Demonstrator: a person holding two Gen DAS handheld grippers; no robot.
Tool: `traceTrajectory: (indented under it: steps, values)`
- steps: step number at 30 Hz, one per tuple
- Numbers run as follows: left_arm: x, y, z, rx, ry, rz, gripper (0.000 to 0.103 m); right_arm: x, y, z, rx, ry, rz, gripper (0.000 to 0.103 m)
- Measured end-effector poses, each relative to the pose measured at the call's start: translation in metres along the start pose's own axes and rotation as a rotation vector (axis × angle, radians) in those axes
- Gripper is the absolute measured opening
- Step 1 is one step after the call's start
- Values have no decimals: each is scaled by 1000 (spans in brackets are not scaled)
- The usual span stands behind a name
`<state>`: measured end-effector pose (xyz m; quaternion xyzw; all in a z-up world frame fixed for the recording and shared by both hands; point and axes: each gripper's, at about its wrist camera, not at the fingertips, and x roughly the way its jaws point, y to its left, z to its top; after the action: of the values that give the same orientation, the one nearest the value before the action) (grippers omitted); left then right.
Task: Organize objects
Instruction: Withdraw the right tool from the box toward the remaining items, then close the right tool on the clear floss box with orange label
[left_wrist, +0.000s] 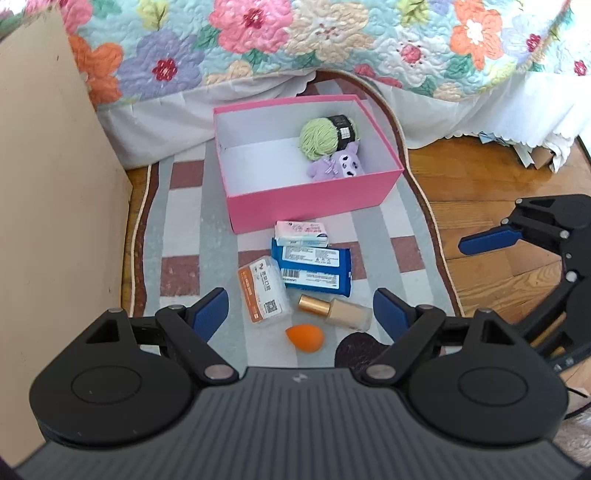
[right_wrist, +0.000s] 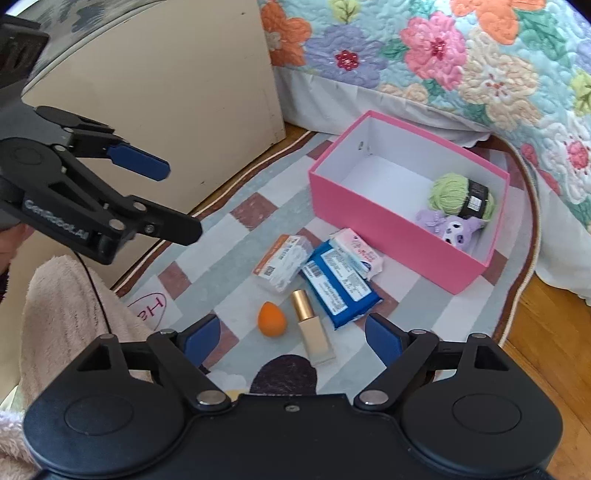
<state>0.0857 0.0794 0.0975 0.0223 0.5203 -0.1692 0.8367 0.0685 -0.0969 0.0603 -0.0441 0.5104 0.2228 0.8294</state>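
Right now your left gripper (left_wrist: 301, 314) and right gripper (right_wrist: 291, 334) hover with jaws apart above the rug (left_wrist: 184, 206), holding nothing. Yarn ball (left_wrist: 320, 138) and purple plush (left_wrist: 338, 166) lie inside the pink box (left_wrist: 314, 199); foundation bottle (left_wrist: 336, 309) and orange sponge (left_wrist: 304, 336) sit nearest you.

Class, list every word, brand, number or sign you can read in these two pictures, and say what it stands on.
"GenRobot.AI": side of the left gripper.
"Ha", upside down, rest hidden: rug.
Print and barcodes on the blue pack, orange-labelled box, pink pack and yarn band: too small to read.
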Motion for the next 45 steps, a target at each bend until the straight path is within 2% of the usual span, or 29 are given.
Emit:
traceTrajectory:
  steps: [4, 7, 10, 13, 17, 21, 27, 31, 33, 35, 36, 37, 38, 40, 43, 45]
  values:
    - [17, 15, -8, -27, -18, -2, 85, 7, 8, 4, -75, -54, 40, 89]
    - [31, 30, -13, -64, -25, -12, 86, 23, 8, 10, -67, -56, 53, 89]
    - [46, 47, -16, -108, -28, -22, 93, 44, 7, 17, -46, -52, 98, 89]
    - [64, 64, -18, -160, -28, -30, 95, 70, 8, 23, -40, -46, 133, 89]
    - [98, 92, -18, -274, -19, -41, 95, 109, 4, 31, 5, -29, 131, 89]
    - [135, 112, -22, -343, -19, -29, 95, 152, -2, 36, 55, 10, 127, 89]
    - [182, 133, -40, -435, 17, -111, 93, 199, 2, 35, 65, 67, 96, 88]
    - [206, 141, -48, -526, 36, -174, 87, 221, 5, 31, 123, 141, 106, 87]
    - [217, 139, -48, -533, 50, -198, 85, 227, 5, 28, 162, 141, 105, 84]
    - [225, 135, -49, -513, 56, -180, 80, 233, 5, 26, 179, 140, 85, 82]
    - [229, 134, -49, -504, 61, -172, 79, 236, 6, 25, 170, 140, 66, 80]
    - [231, 133, -50, -509, 58, -181, 75, 239, 7, 24, 148, 143, 48, 73]
    - [232, 135, -51, -524, 55, -205, 65, 241, 9, 24, 125, 150, 30, 68]
    - [233, 141, -53, -584, 68, -268, 55, 243, 12, 23, 77, 134, 31, 67]
    - [229, 151, -57, -641, 55, -260, 54, 244, 19, 28, 3, 99, 31, 68]
    - [227, 158, -62, -692, 58, -265, 47, 246, 23, 27, -57, 70, 23, 70]
